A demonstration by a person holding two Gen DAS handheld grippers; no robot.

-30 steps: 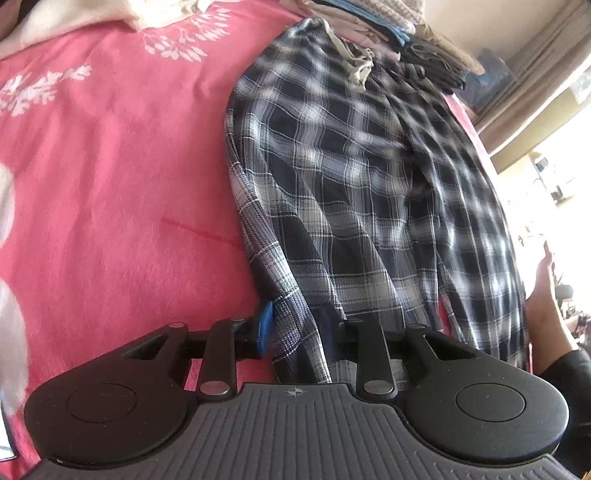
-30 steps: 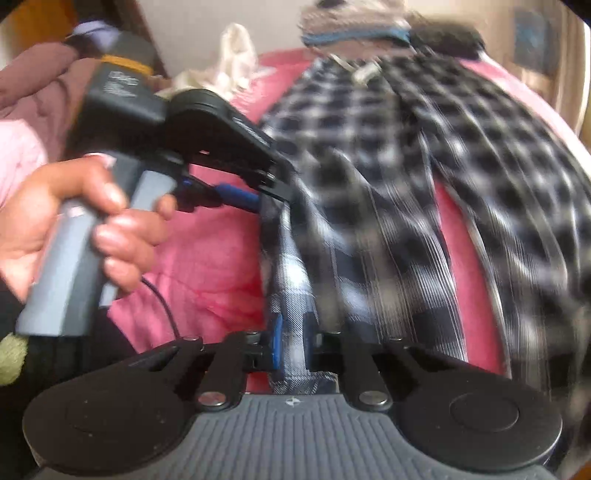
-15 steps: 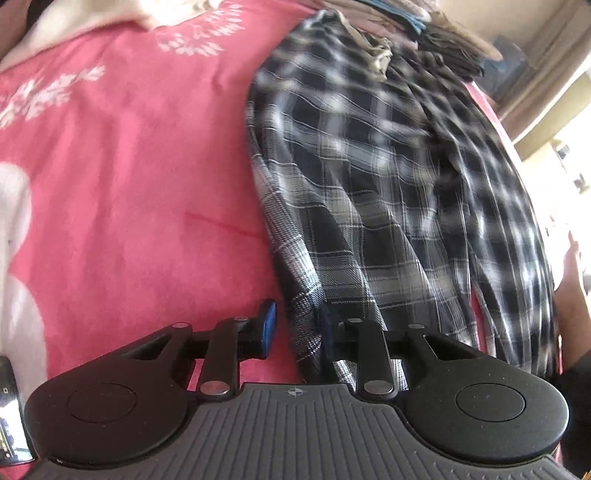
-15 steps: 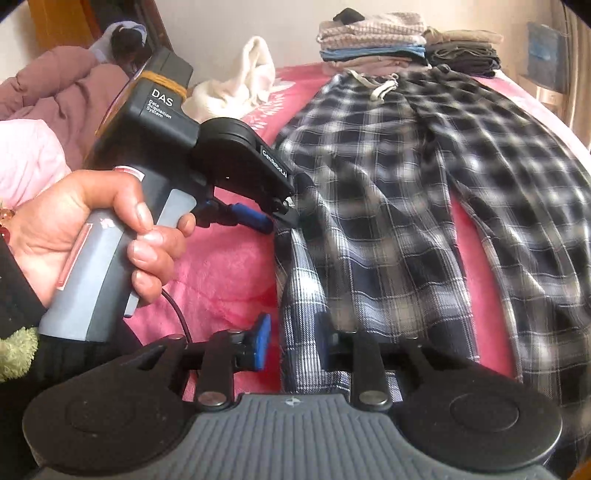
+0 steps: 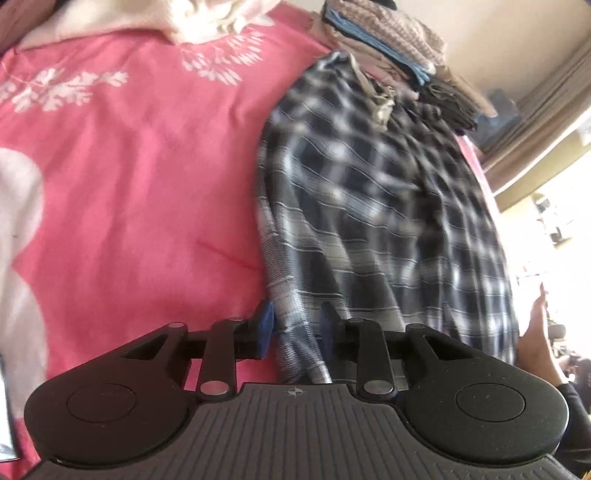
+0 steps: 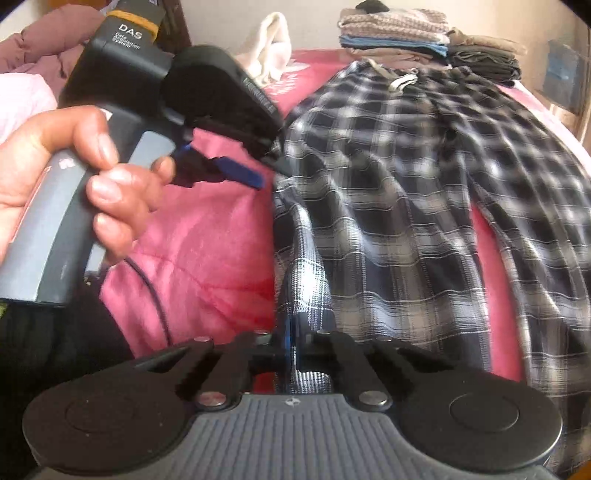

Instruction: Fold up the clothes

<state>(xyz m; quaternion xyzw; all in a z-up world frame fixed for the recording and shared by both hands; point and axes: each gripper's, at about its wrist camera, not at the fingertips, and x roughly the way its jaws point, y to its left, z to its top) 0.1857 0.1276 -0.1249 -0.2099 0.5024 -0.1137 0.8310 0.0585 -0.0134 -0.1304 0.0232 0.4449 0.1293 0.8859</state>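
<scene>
I am viewing one pair of plaid trousers (image 6: 388, 206) lying flat on a pink bedspread (image 5: 122, 177); the waistband with its drawstring is sitting at the upper centre of the right wrist frame, and two legs are running down toward the lower edge.

I am holding two grippers. The right gripper (image 6: 293, 341), at the lower centre of its own frame, is pinching the hem of the left-hand trouser leg: its jaws have just been closing, and the blue pads are now pressed together on the cloth.

The left gripper (image 5: 295, 326), at the lower centre of its own frame, is straddling the same leg's edge. Its jaws have just been opening, and a gap is showing between the left blue pad and the fabric, so it is spread around the cloth rather than clamping it. In the right wrist frame this same gripper is appearing at the upper left, gripped by one hand (image 6: 70, 181).

At the top of the right wrist frame I am counting two stacks of folded clothes (image 6: 395, 33), side by side, just beyond the waistband. One cream garment (image 6: 267, 48) is lying crumpled to their left.
</scene>
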